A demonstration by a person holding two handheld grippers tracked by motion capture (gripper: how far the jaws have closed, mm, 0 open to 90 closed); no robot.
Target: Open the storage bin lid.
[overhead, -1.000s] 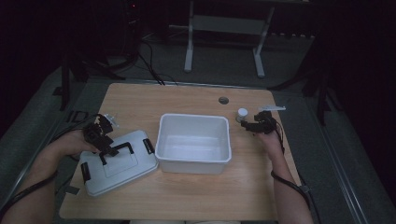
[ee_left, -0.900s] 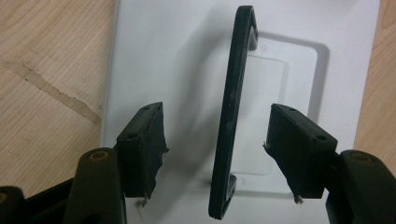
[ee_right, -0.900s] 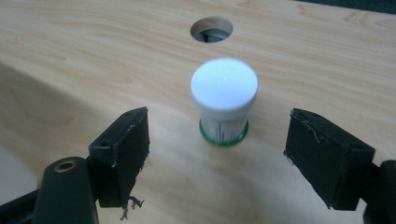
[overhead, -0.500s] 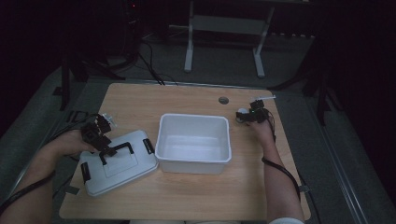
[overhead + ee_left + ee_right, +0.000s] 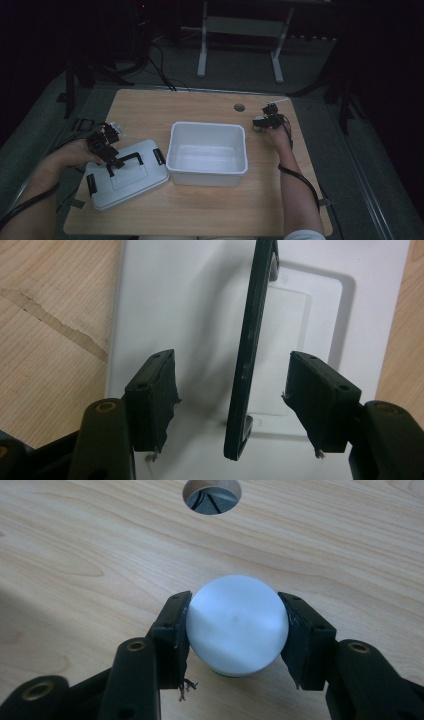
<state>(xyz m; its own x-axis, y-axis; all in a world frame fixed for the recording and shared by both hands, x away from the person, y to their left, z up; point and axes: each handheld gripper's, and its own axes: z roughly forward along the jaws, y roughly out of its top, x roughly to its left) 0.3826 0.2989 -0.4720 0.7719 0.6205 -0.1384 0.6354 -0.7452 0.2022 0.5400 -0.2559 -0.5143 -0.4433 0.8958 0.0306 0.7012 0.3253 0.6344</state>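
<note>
A grey-white box lid (image 5: 125, 180) (image 5: 190, 300) lies at the table's left with its black handle (image 5: 127, 159) (image 5: 252, 340) raised. My left gripper (image 5: 112, 157) (image 5: 232, 385) straddles that handle with its jaws open, and neither pad touches it. An open white bin (image 5: 207, 125) stands mid-table. To its right, a small container with a round white cap (image 5: 235, 622) and a green edge beneath stands on the wood. My right gripper (image 5: 261, 122) (image 5: 235, 615) has just been closing, and both pads now press on the cap's sides.
A round cable hole (image 5: 239, 107) (image 5: 211, 495) is cut into the wooden table just beyond the capped container. The person's forearms come in from the near edge on both sides. Metal stand legs rise on the dark floor behind the table.
My right gripper has moved left and a little farther away onto the white-capped container, and its jaws have closed around the cap. The left gripper has stayed over the lid handle.
</note>
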